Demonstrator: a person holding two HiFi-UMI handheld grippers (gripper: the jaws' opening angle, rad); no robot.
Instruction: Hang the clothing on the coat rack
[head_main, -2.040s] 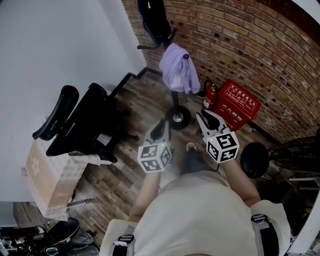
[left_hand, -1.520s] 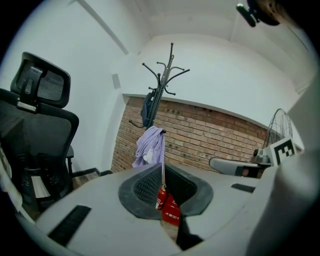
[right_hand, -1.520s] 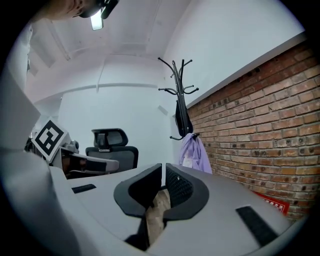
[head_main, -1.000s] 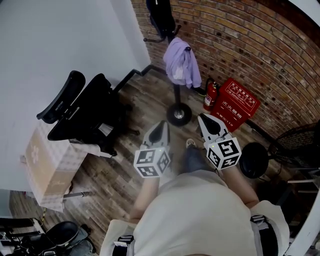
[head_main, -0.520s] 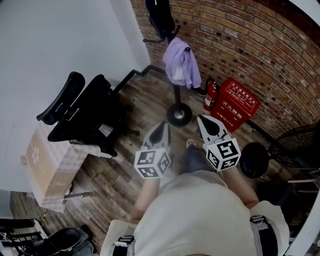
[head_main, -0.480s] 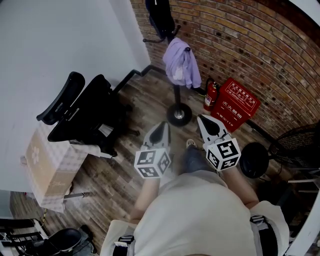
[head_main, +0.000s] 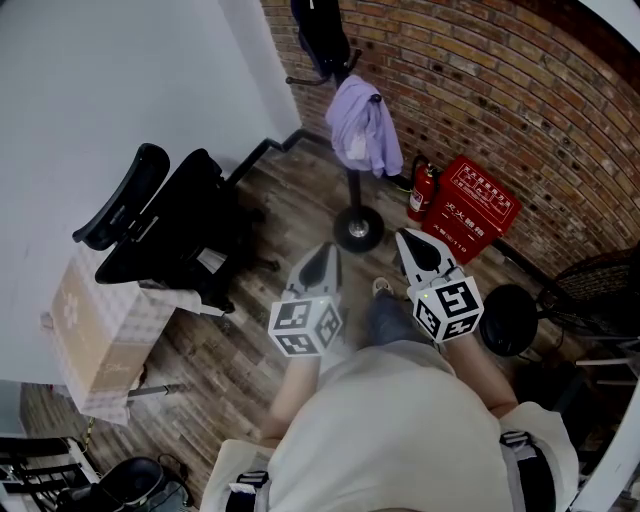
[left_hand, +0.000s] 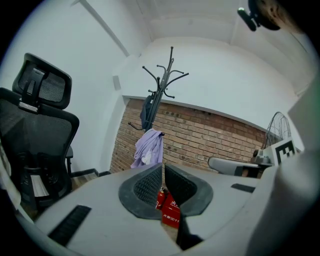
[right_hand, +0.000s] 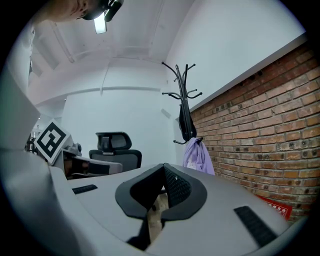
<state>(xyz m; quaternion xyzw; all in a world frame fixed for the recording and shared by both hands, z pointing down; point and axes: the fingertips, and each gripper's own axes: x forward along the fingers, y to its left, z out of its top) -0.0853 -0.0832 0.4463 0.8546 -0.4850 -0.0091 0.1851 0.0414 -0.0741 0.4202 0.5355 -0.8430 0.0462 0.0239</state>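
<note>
Both your tools are empty and pressed together. The left tool (head_main: 322, 258) sits just left of centre in the head view and the right tool (head_main: 408, 243) just right of it. In both gripper views the pads meet with nothing pinched. The lilac clothing (head_main: 361, 128) hangs on the coat rack (head_main: 353, 200) in the upper middle of the frame. It's draped from a low hook in front of the brick wall (head_main: 520, 90), well apart from both tools and above them in the picture. A dark item (head_main: 322, 32) hangs higher on the same rack. In the left gripper view the clothing shows just above and left of the closed tips. In the right gripper view it's up and right of them, next to the wall. The rack's base stands on the wooden floor (head_main: 250, 370), just above the tool tips in the head view. A fire extinguisher (head_main: 419, 193) and a red box (head_main: 480, 208) are to its right, and a black office chair (head_main: 175, 240) is at the left.
</note>
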